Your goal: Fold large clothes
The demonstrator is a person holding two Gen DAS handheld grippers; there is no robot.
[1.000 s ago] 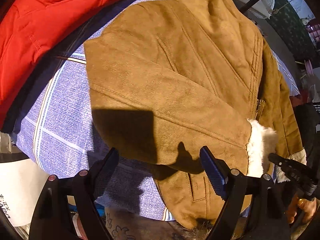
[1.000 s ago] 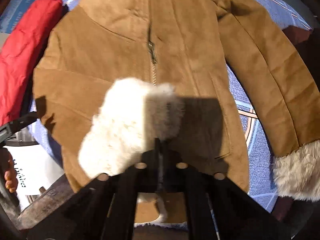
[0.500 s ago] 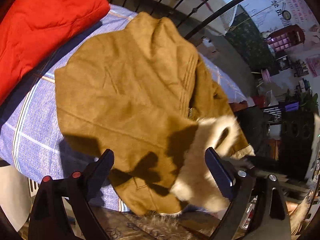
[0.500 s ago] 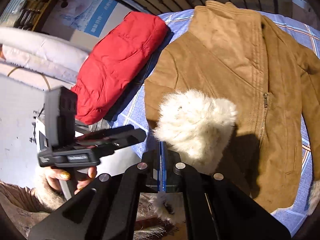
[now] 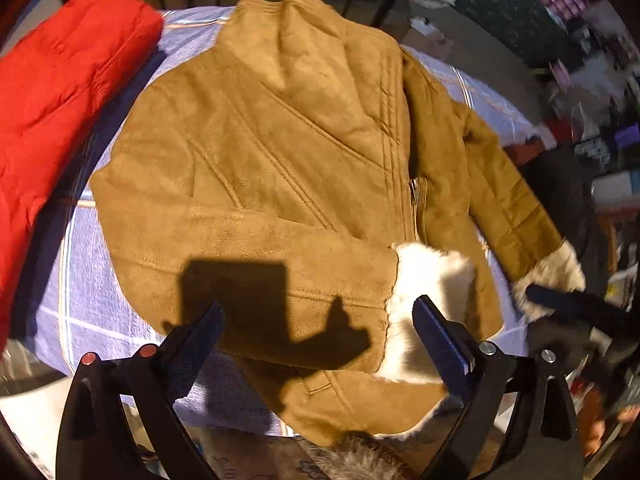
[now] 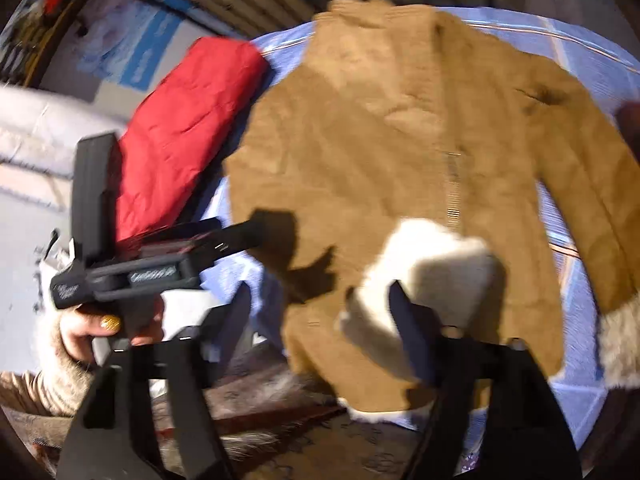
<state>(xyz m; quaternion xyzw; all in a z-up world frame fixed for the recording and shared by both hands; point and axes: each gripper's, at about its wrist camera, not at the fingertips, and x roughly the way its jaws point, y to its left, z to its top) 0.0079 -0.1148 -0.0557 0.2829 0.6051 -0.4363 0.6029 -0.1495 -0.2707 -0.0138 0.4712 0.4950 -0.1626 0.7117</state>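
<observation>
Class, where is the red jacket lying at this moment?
In both wrist views the red jacket lies on the blue checked sheet, at the picture's left, right beside the tan coat, near its collar end.

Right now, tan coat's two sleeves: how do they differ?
The folded sleeve lies across the coat's front; the other sleeve stretches out to the side. The folded sleeve's fur cuff looks bright white, the far cuff duller. Both are tan suede with fur cuffs.

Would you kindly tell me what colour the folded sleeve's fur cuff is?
White fur cuff, clearest in the left wrist view.
</observation>
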